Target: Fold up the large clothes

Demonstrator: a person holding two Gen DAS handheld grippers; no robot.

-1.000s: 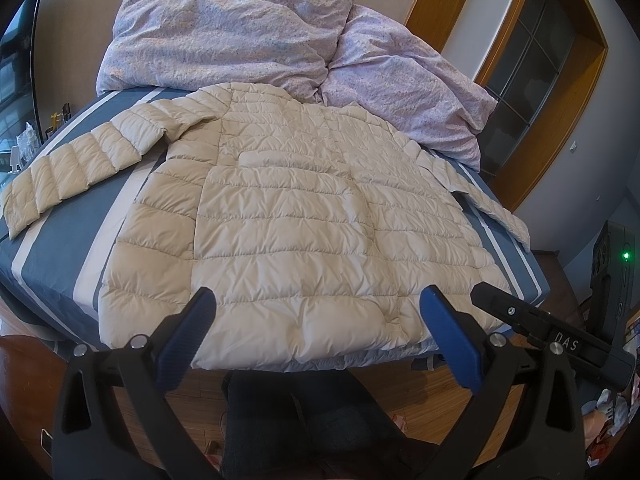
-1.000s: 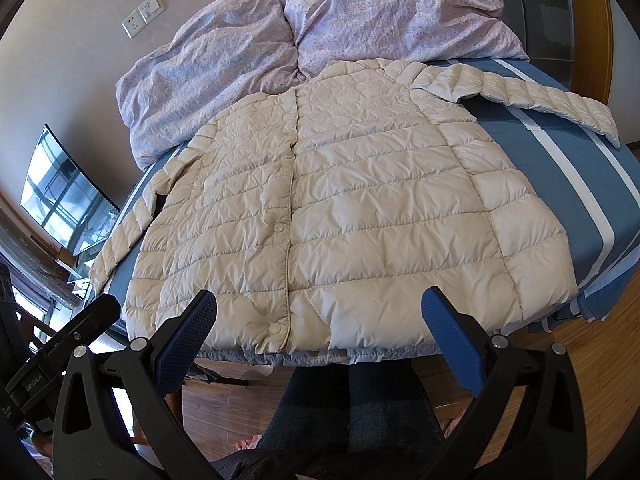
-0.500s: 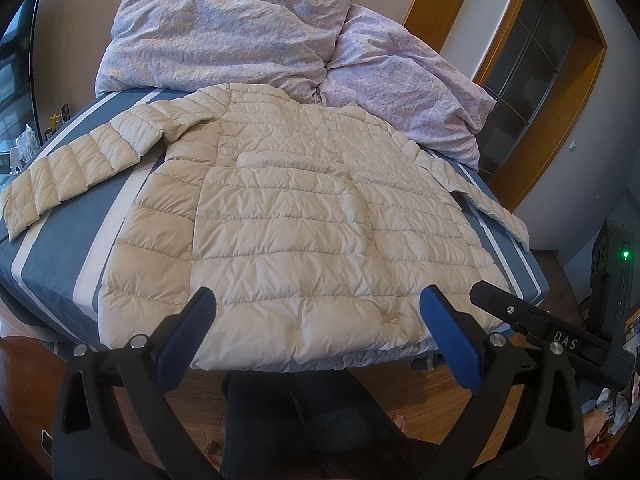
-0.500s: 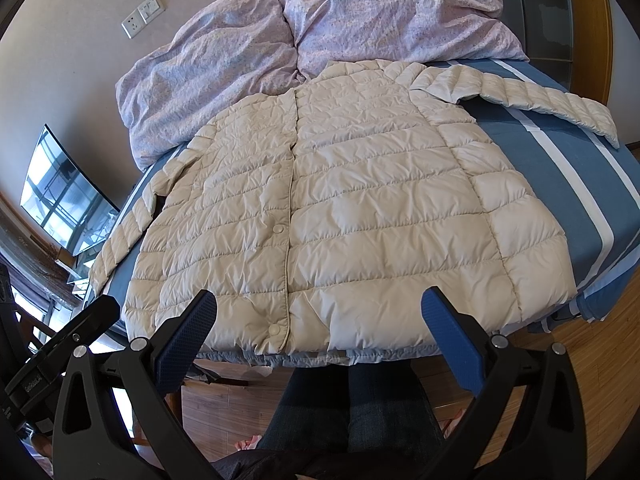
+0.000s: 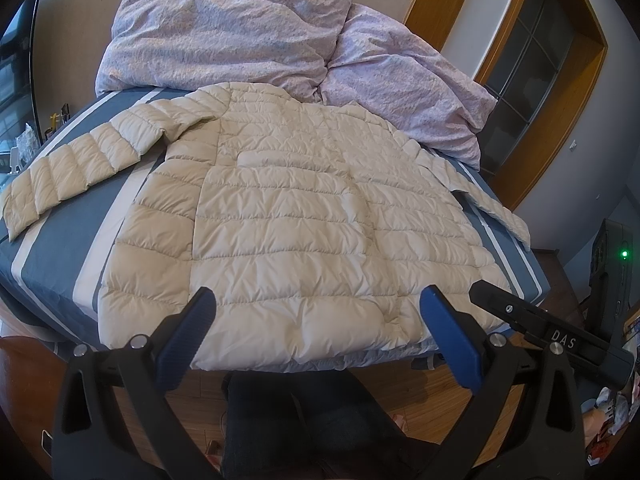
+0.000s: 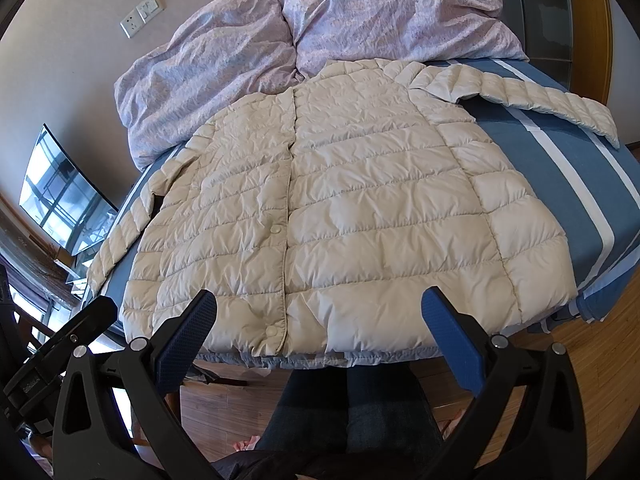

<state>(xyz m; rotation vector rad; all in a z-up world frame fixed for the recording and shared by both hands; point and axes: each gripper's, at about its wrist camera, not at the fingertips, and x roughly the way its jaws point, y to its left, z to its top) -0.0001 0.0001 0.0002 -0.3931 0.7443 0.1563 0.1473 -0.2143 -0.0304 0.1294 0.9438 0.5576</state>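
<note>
We cannot see the handles of the left tool [image 5: 318, 322] or the right tool [image 6: 319, 322]; both run off the bottom edge. The jacket [image 6: 320, 216] hides most of the bed [image 6: 580, 168] beneath it, and the duvet [image 5: 248, 36] covers the bed's head. The jacket's far sleeve [image 5: 496, 208] possibly hangs over the bed's edge. The wall socket [image 6: 142, 14] is too small to read.
</note>
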